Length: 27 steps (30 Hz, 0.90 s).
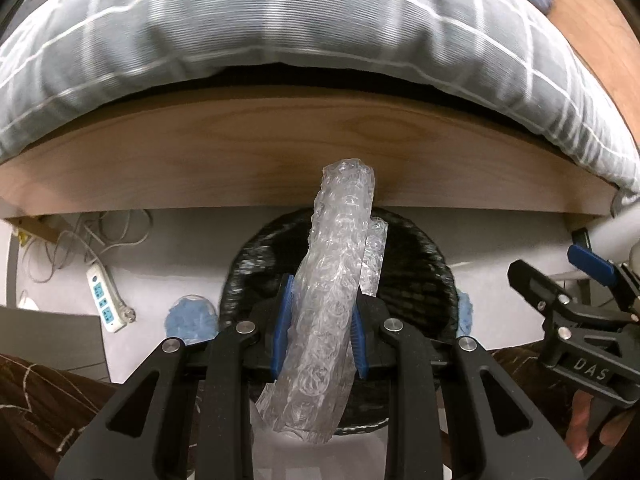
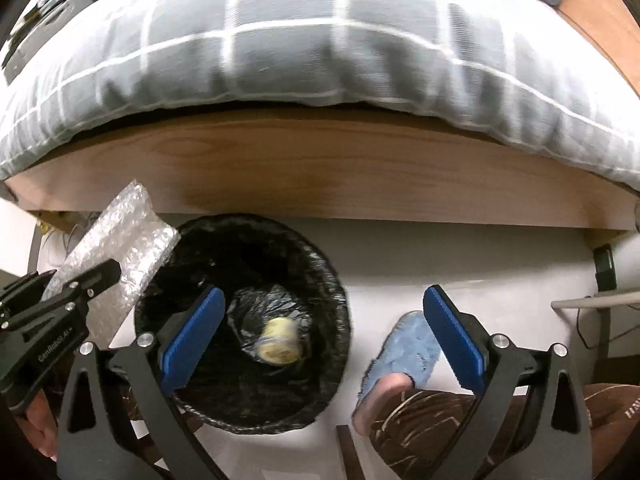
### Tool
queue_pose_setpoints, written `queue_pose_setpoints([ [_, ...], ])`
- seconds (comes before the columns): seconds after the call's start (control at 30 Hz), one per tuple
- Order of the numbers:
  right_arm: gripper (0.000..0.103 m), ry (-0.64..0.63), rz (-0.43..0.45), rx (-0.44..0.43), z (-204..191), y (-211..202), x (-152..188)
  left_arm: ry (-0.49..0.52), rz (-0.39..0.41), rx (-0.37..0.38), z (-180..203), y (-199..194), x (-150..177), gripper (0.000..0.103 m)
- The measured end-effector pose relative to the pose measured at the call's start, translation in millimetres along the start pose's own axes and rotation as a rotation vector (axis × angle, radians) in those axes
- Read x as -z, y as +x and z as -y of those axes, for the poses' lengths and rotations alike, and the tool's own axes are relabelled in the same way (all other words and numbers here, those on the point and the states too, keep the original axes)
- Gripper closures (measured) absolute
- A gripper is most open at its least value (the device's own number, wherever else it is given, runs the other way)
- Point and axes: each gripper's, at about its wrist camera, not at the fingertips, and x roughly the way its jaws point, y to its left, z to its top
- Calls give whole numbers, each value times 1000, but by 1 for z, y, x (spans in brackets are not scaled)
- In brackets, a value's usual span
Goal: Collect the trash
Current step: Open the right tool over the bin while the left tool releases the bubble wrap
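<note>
A roll of bubble wrap [image 1: 336, 292] stands clamped between the blue pads of the left gripper [image 1: 320, 320], its long axis running forward along the fingers and out past them, directly above the black-lined waste bin [image 2: 320, 280] on the pale floor beside a wooden bed frame [image 1: 200, 168]. The left hand is the nearer one to the drop; letting go looks like all that remains. The right gripper [image 2: 324, 332] hangs beside it with jaws spread wide and nothing between them. Inside the bin lies one yellowish crumpled item [image 2: 278, 340]; what it is cannot be told. A blue slipper [image 2: 412, 344] sits just beside the bin.
</note>
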Motion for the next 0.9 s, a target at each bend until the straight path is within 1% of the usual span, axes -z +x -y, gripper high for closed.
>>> queue_pose_setpoints([
  [0.17,8,28,22,13,20,-14,-5,43,-3,5,20,5,0,78],
  [0.37,8,48,27,26,25,-15,-5,67,-1,-7,28,6,3,76],
  [0.4,8,49,28,25,25,-14,-5,67,1,-17,26,7,4,71],
  [0.43,8,50,29,25,25,-14,-6,66,2,-28,24,7,4,59],
  [0.47,8,49,29,24,25,-16,-7,62,4,-39,23,6,4,52],
  [0.5,8,47,28,23,23,-16,-8,56,7,-45,21,5,4,42],
  [0.57,8,42,29,20,21,-15,-8,45,15,-43,15,3,4,40],
  [0.63,8,41,34,16,17,-16,-10,45,26,-58,10,1,5,31],
  [0.77,8,36,72,1,8,-27,-17,30,70,-95,0,-13,1,20],
  [0.83,7,23,99,-2,2,-34,-22,19,95,-111,-8,-21,-1,10],
  [0.9,8,8,128,-3,-5,-43,-27,9,120,-136,-13,-30,-5,8],
])
